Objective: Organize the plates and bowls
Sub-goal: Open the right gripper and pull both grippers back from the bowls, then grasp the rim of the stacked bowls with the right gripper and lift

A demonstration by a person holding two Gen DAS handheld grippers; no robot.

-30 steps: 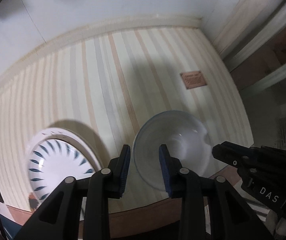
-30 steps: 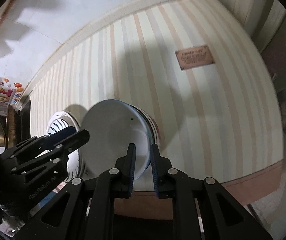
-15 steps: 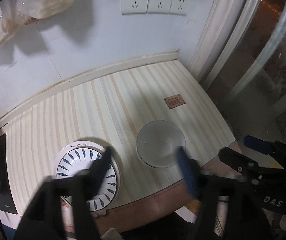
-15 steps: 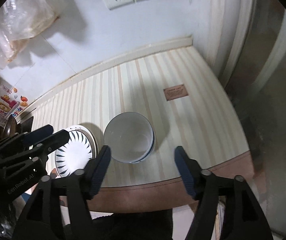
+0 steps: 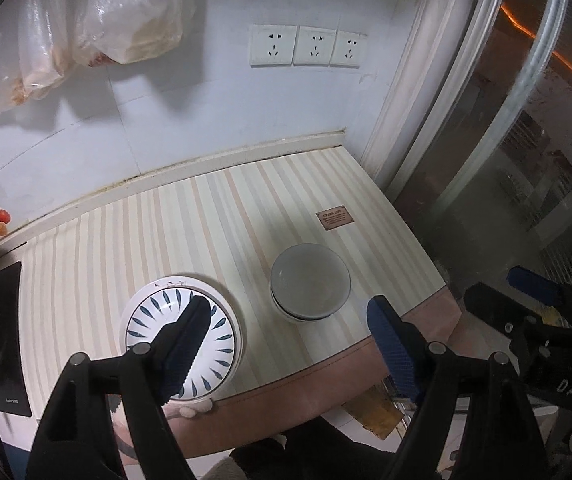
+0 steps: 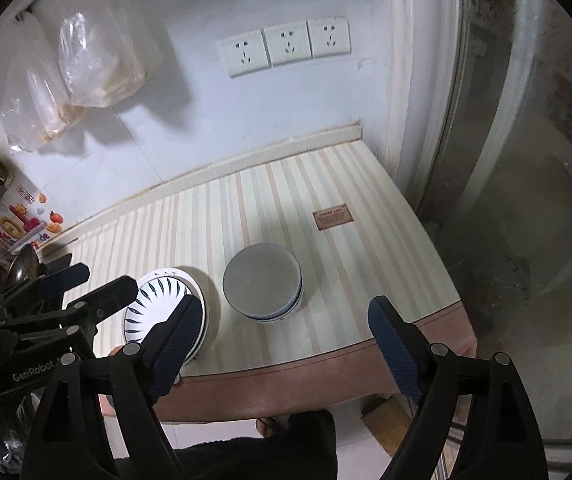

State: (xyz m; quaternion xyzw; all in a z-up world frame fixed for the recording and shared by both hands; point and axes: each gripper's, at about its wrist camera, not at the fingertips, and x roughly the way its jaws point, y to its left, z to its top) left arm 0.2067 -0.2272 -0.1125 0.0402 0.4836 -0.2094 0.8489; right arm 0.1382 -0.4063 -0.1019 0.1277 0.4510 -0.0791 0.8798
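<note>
A second ago both grippers were shut on the rim of the white bowl [image 5: 310, 280], low over the striped tabletop [image 5: 189, 232]. Now the left gripper [image 5: 290, 344] stands wide with nothing between its pads, and the right gripper [image 6: 286, 340] has let go too, its jaws opening further. Both have risen and drawn back, bringing the wall sockets [image 6: 286, 46] and hanging plastic bags [image 5: 97, 20] into view.

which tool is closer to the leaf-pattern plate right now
Left. The left tool hangs open over the plate side of the table, one finger crossing the plate in its view. The right tool, jaws opening and empty, sits further right, nearer the bowls.
</note>
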